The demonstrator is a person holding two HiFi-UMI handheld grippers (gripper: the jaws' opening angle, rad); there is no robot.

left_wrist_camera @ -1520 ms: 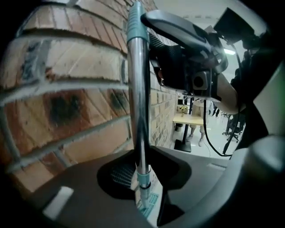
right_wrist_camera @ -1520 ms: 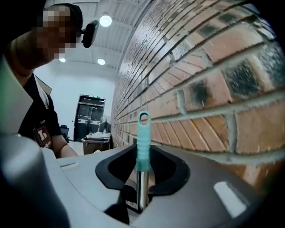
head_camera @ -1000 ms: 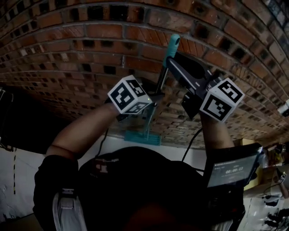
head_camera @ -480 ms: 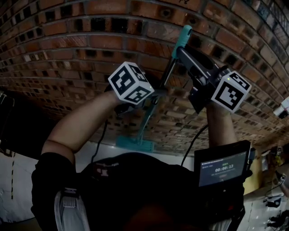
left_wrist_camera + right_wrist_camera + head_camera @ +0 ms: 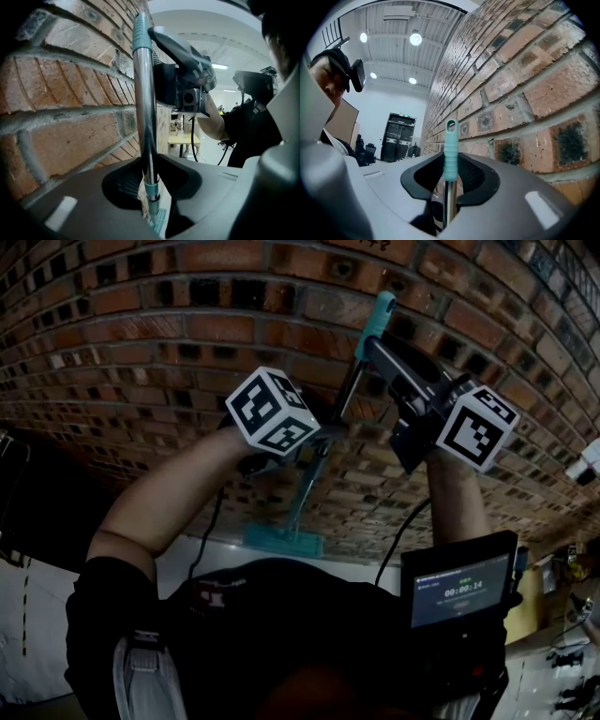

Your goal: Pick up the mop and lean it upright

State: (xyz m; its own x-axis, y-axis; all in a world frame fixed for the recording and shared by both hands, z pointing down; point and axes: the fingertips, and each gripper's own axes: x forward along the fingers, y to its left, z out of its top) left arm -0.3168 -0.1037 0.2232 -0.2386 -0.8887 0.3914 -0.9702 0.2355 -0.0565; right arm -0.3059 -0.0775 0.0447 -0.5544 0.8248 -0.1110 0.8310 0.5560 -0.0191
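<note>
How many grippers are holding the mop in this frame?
2. The left gripper clamps the mop lower on its metal pole; the right gripper clamps near its teal top end, beside the brick wall.

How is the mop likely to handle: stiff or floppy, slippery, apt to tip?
Probably stiff: the mop's pole runs straight through the left gripper and right gripper. Its polished metal may slide in the jaws, the ribbed teal grip less so. Tall over a small head, it likely tips.

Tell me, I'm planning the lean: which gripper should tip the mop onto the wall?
Probably the right gripper: it grips the mop at its top, beside the wall; the left gripper holds lower.
</note>
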